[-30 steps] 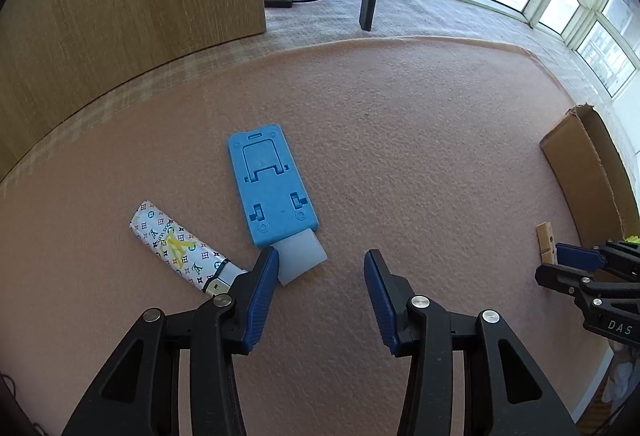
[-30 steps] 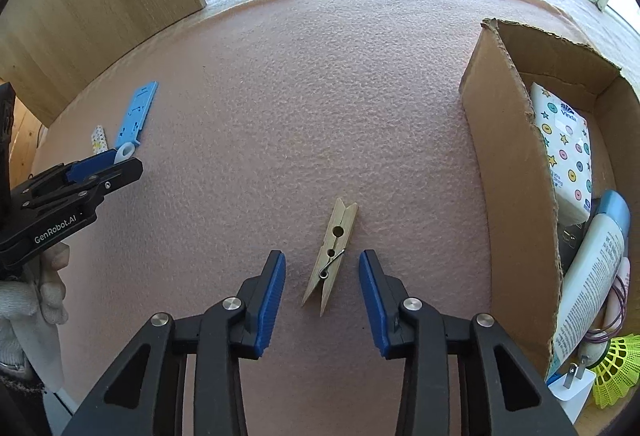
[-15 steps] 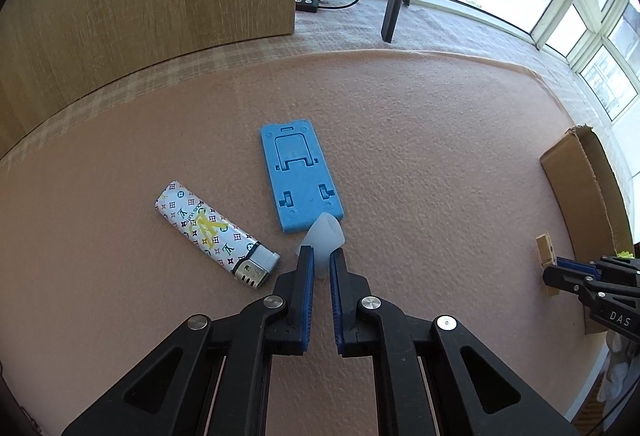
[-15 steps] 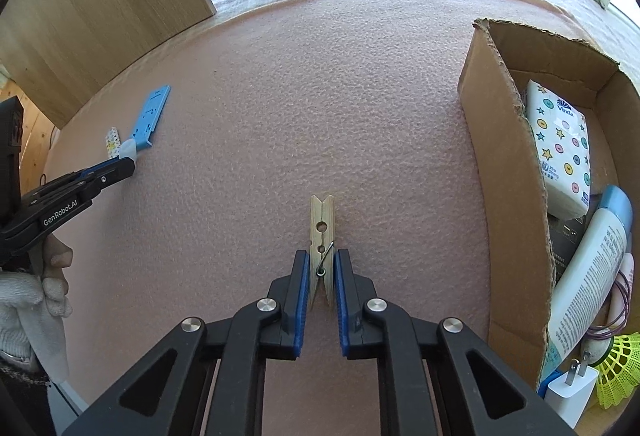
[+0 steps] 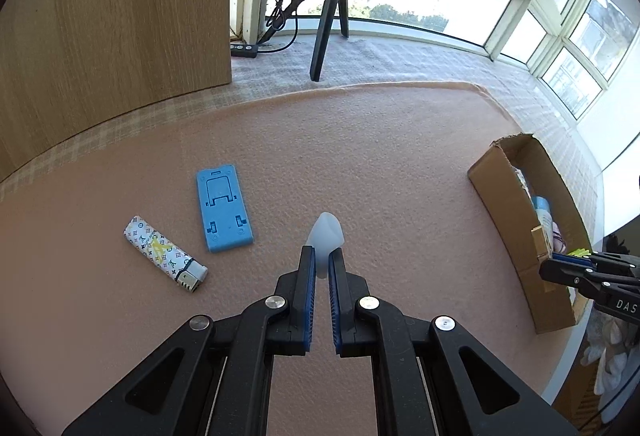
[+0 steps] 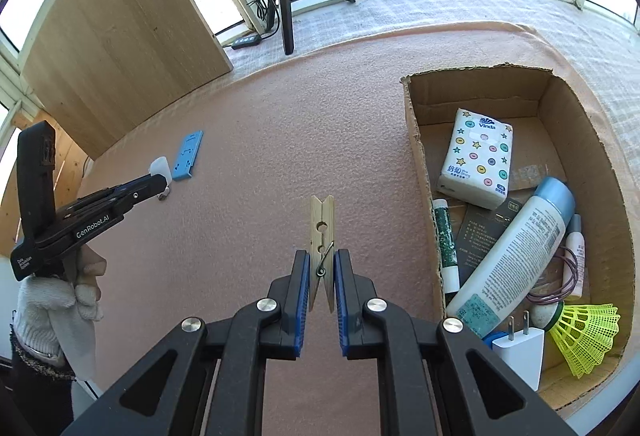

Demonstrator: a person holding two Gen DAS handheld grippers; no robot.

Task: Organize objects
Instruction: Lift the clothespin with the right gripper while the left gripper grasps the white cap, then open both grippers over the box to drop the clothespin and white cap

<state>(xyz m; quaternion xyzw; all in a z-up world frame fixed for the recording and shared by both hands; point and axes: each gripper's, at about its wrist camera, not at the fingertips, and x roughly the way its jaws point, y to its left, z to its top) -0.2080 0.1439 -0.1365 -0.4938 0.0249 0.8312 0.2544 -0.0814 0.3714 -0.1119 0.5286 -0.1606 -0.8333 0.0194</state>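
My left gripper point(image 5: 321, 263) is shut on a small translucent white cap point(image 5: 325, 233), held above the pink mat. A blue phone stand point(image 5: 223, 207) and a patterned lighter point(image 5: 165, 253) lie flat on the mat to its left. My right gripper point(image 6: 322, 264) is shut on a wooden clothespin point(image 6: 322, 226), lifted off the mat and pointing away from me. The open cardboard box point(image 6: 416, 140) stands just right of it. In the right wrist view the left gripper point(image 6: 158, 183) with the white cap point(image 6: 161, 168) shows at the far left, held by a gloved hand point(image 6: 52, 292).
The box holds a tissue pack point(image 6: 476, 156), a white bottle point(image 6: 516, 248), a yellow shuttlecock point(image 6: 580, 332), a white charger point(image 6: 518, 352) and other small items. A tripod point(image 5: 328, 16) and a wooden panel point(image 5: 112, 16) stand beyond the mat's far edge.
Both grippers shut, the left on the white cap and the right on the clothespin, then rose off the mat with them. The blue stand and lighter stayed in place.
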